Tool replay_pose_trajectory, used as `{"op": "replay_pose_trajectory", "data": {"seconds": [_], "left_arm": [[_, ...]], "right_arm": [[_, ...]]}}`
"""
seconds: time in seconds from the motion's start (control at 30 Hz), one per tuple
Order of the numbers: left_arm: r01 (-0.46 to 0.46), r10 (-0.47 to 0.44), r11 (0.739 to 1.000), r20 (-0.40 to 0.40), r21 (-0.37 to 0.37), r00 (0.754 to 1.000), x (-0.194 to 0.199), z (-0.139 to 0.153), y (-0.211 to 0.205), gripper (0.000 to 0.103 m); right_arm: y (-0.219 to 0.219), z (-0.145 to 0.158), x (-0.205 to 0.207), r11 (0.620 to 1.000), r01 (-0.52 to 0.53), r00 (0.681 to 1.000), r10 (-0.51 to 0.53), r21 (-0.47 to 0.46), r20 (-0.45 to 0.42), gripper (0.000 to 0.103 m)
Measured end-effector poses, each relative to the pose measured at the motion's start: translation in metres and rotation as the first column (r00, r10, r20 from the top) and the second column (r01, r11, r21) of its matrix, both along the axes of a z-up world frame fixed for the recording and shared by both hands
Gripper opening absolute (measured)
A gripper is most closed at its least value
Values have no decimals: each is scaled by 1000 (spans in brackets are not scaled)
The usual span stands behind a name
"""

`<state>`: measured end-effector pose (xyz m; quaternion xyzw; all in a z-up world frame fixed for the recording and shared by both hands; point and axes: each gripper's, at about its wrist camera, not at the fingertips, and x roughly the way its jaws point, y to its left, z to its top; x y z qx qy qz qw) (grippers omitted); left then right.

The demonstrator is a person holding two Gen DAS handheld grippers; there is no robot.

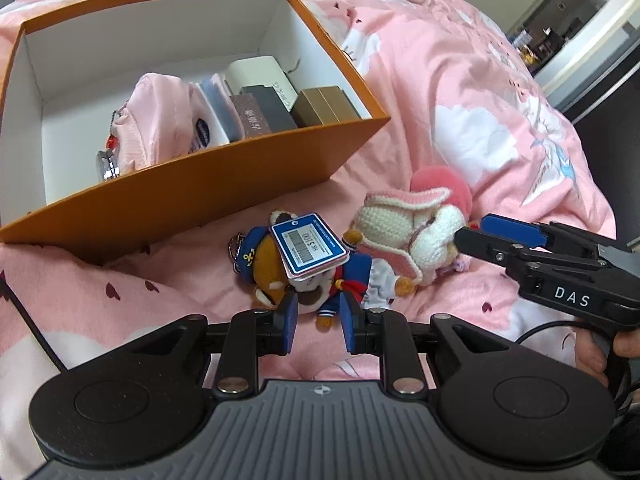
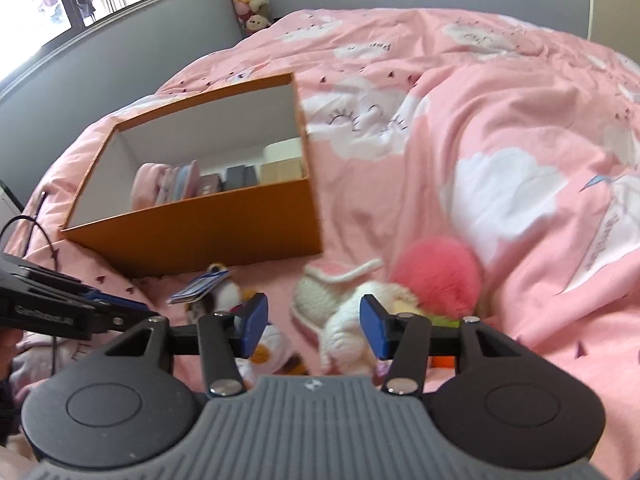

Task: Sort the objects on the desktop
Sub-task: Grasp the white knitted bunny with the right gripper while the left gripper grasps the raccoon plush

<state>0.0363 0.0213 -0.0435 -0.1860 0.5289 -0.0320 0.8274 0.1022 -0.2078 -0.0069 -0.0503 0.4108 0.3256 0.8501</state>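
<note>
Pink duvet, two plush toys left to sort, orange box [image 1: 224, 184] waiting beyond them.

Left gripper [image 1: 319, 322] has its jaws only a little apart, and the sailor plush [image 1: 304, 280] lies right at and just ahead of them, with a leg poking into the gap; I can't see the pads actually pressing, so I'd call it not gripped. Its long axis runs roughly across the jaw gap, with a blue tag [image 1: 310, 246] on top. Right gripper [image 2: 314, 322] has jaws standing wide, with the crochet doll [image 2: 340, 300] just ahead and partly between them, pink pompom [image 2: 438, 276] off to the right pad's side, nothing clamped. My guess: each hand takes its nearer toy, and the box sits straight past both sets of jaws.
</note>
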Motion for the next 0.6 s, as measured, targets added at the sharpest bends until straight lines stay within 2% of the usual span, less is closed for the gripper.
{"op": "replay_pose_trajectory", "data": {"seconds": [0.07, 0.2, 0.37, 0.5, 0.6], "left_arm": [[-22, 22, 1000, -7, -10, 1000, 0, -1, 3, 34], [-49, 45, 997, -51, -64, 998, 2, -8, 7, 51], [-65, 53, 992, -103, -110, 993, 10, -21, 2, 52], [-90, 67, 985, -152, -149, 986, 18, -32, -2, 52], [-128, 94, 973, -178, -190, 980, 26, -39, -3, 52]], "right_arm": [[-4, 4, 3, 1000, 24, 999, -24, 15, 22, 54], [-9, 12, 10, 999, 28, 996, -26, -19, 80, 54], [-4, 10, 9, 980, -2, 982, 40, -200, 187, 58], [0, 2, 6, 969, -101, 979, 137, -224, 151, 54], [10, -6, 7, 949, -134, 974, 180, -285, 141, 50]]}}
